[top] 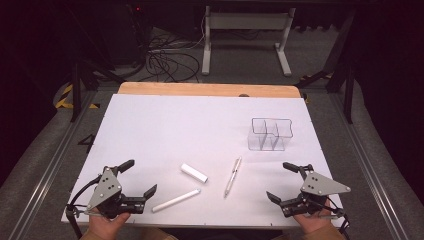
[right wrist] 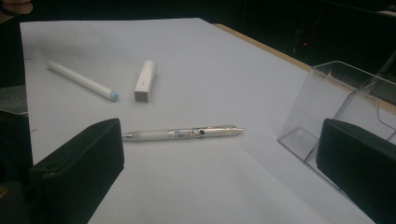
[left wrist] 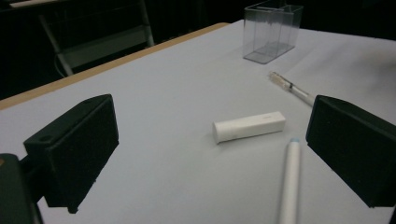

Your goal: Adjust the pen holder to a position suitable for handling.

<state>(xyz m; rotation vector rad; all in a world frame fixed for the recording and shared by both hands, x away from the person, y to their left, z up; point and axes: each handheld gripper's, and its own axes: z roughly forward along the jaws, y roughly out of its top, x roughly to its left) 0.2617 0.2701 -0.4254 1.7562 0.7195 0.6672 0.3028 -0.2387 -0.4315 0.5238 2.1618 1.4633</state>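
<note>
Your left gripper and right gripper stood released at the counter's near corners, flanking the clear plastic click pen.

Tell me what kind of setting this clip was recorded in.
Probably a lab or data-collection workspace, not a home: a white-topped table on dark carpet, a tangle of black cables on the floor behind it, and a white metal desk frame beyond.

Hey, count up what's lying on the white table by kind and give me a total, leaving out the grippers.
White stick pens: 1, the long one
Clear click pens: 1
White erasers or caps, short block: 1
Clear divided holders: 1
Total: 4
</note>
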